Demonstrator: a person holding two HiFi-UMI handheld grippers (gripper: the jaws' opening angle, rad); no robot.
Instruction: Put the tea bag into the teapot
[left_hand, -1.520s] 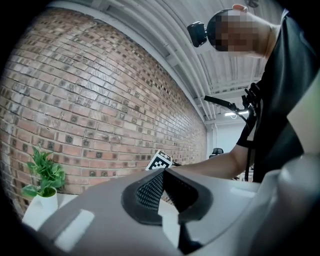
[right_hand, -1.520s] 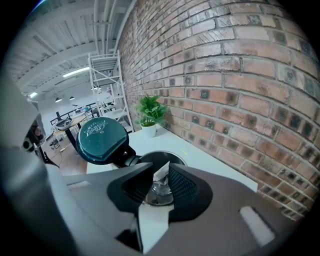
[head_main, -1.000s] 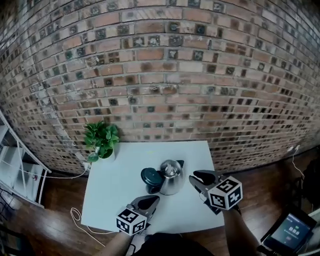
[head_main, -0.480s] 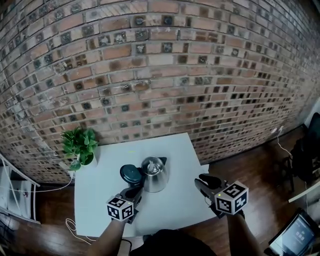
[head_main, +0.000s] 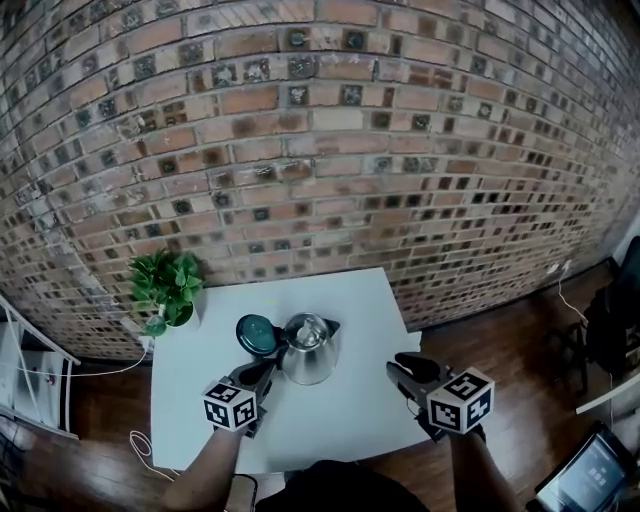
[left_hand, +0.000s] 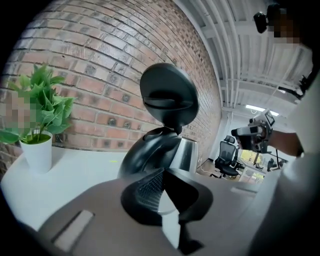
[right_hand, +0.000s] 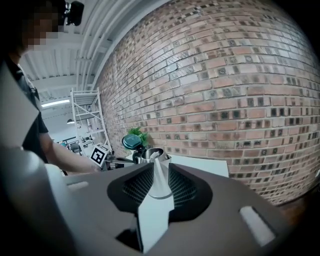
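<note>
Nearer the teapot than a second ago: left gripper. Farther from it: right gripper, now out past the bench edge.

Bench white, against a brick wall, plant at far-left corner. Teapot mid-bench, alone.

Step in hand, at a guess: taking the handle with the left to steady the pot. To do it well: straddle the handle squarely, close gently, keep the pot flat on the bench, stay clear of the raised lid.

Teapot upright, long axis vertical. Handle toward the left gripper, spout apparently far-right, so handle-to-spout line runs near-left to far-right. Lid flipped open, standing on the left side, mouth clear.

Left jaws parted a little, nothing between, just short of the handle. Right jaws also parted a little, a pale wedge of bench showing through, nothing pinched, aimed at the open mouth from well apart.

Tea bag: not seen in any view; possibly already inside the pot, cannot tell.
</note>
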